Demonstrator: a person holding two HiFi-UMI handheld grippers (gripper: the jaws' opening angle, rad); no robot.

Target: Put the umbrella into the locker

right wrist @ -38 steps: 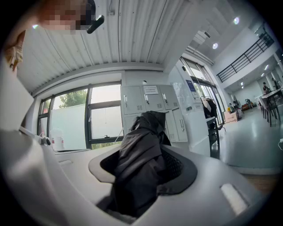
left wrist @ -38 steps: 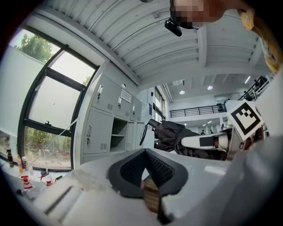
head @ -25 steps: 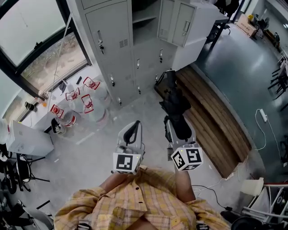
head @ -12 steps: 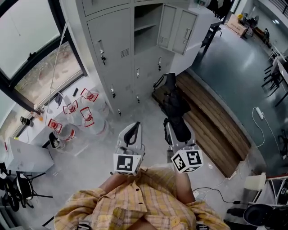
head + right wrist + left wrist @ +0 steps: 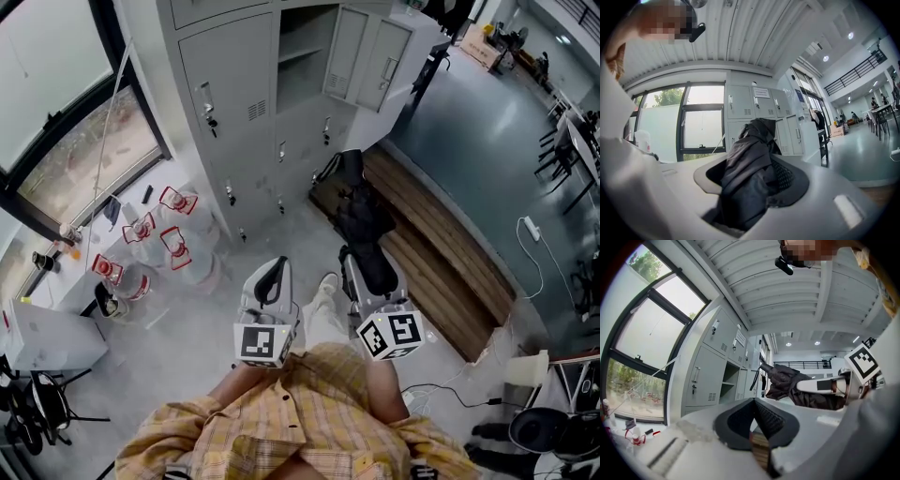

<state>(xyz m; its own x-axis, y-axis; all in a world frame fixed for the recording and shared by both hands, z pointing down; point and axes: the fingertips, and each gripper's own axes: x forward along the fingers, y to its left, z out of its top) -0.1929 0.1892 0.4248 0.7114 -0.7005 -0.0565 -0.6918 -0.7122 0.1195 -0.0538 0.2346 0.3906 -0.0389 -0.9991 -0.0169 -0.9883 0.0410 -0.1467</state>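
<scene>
Your right gripper (image 5: 367,270) clamps the folded black umbrella (image 5: 360,211), held level, tip toward the open locker (image 5: 302,54), not yet inside. Your left gripper (image 5: 270,281), beside it, is closed and empty.

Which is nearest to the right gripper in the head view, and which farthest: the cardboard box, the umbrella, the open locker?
1. The umbrella: clamped in the right gripper itself.
2. The open locker: ahead, slightly left.
3. The cardboard box: far off, past the lockers, rightward.

Lockers (image 5: 234,103) ahead; water jugs (image 5: 178,234) on floor at their left; wooden platform (image 5: 441,253) at right; umbrella (image 5: 361,211) in right claw (image 5: 364,270).
</scene>
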